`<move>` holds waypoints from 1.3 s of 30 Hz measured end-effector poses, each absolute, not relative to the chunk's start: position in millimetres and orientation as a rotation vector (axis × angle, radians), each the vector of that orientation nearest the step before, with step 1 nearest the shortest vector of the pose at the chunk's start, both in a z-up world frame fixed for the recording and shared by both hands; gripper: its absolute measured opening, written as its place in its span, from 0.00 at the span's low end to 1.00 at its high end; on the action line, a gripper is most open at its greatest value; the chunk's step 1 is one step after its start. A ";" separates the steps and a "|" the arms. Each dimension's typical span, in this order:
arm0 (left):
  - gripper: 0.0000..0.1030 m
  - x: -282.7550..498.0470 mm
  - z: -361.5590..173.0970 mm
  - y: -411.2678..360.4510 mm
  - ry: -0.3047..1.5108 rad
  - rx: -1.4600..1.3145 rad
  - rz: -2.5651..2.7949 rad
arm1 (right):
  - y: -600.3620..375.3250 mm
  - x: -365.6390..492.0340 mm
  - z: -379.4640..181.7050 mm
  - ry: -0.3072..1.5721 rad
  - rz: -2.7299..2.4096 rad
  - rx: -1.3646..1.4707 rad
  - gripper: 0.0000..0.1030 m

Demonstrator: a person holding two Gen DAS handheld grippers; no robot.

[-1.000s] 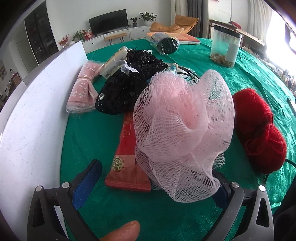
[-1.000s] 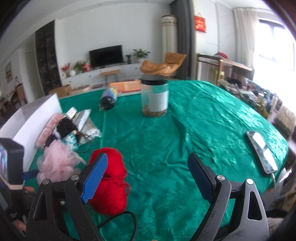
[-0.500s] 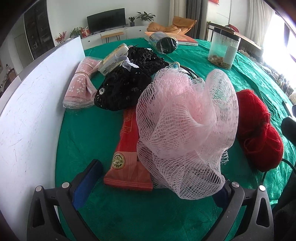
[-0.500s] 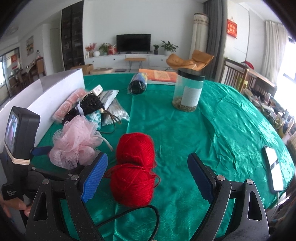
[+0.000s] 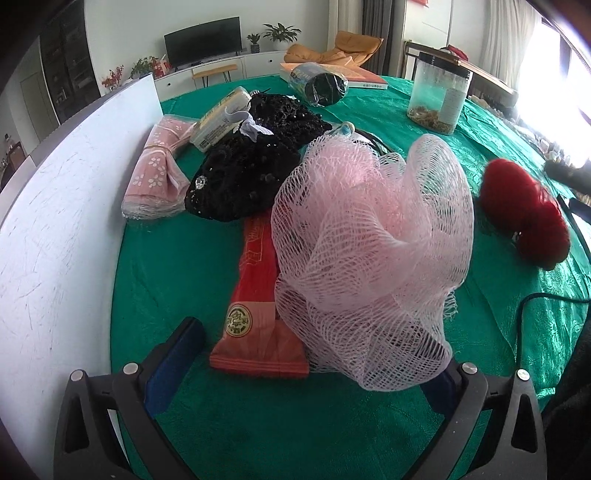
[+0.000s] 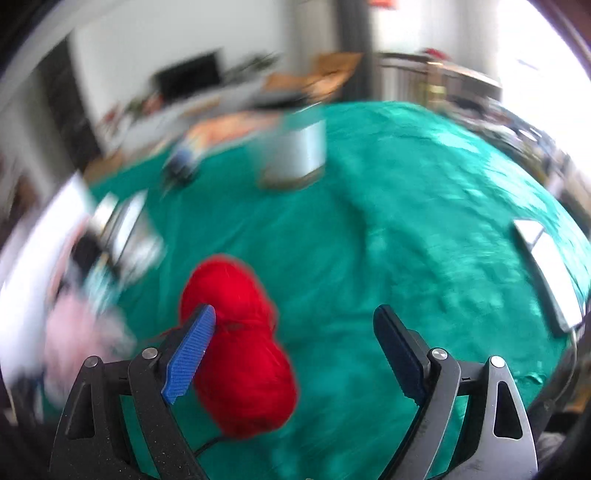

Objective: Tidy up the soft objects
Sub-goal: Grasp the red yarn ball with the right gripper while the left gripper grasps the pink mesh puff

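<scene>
Right wrist view, blurred: the right hand-held gripper (image 6: 293,345) is spread wide and empty, its left blue pad in front of the red yarn skein (image 6: 236,343) on the green tabletop (image 6: 406,229). The left hand-held gripper (image 5: 314,362) also gapes wide, holding nothing; the pink mesh bath pouf (image 5: 369,236) and a red packet (image 5: 255,295) lie between its fingers, black beaded fabric (image 5: 251,166) beyond them.

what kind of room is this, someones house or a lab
Most likely a home living room: a flat-screen TV on a low white cabinet, potted plants beside it, and an orange lounge chair behind the green-clothed table.
</scene>
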State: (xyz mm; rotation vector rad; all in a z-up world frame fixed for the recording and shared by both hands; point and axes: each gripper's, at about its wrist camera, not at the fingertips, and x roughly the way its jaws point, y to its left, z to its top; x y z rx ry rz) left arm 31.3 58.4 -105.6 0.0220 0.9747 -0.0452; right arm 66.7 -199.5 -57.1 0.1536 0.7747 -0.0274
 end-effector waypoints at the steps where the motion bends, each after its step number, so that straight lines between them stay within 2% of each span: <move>1: 1.00 31.4 -105.6 58.4 0.974 0.021 -0.044 | -221.4 65.3 -52.4 0.737 -0.060 0.226 0.87; 8: 1.00 32.1 -104.6 58.9 0.990 0.024 -0.060 | -298.2 44.4 -71.5 0.695 -0.051 0.673 0.87; 14: 1.00 16.5 -88.9 60.3 0.955 -0.043 -0.200 | -292.7 43.0 -74.2 0.696 -0.052 0.653 0.87; 24: 1.00 30.2 -58.3 33.9 0.858 0.045 -0.180 | -295.9 36.8 -74.2 0.675 -0.051 0.669 0.87; 31: 0.98 36.7 -63.2 1.2 0.843 0.245 -0.159 | -291.0 38.9 -71.6 0.677 -0.026 0.646 0.87; 32: 0.88 37.5 -66.0 -5.9 0.847 0.292 -0.154 | -290.1 40.7 -70.6 0.684 -0.014 0.638 0.87; 33: 0.69 38.8 -70.0 -13.4 0.853 0.350 -0.145 | -288.1 46.2 -69.3 0.707 0.012 0.619 0.87; 34: 0.60 40.3 -72.9 -17.5 0.861 0.380 -0.137 | -283.7 55.9 -66.5 0.749 0.054 0.563 0.87; 35: 0.45 42.7 -75.1 -19.5 0.871 0.388 -0.141 | -278.0 64.0 -63.7 0.784 0.080 0.490 0.87; 39: 0.25 51.2 -60.7 -7.7 0.882 0.237 -0.195 | -237.9 103.1 -69.5 0.997 0.145 -0.020 0.86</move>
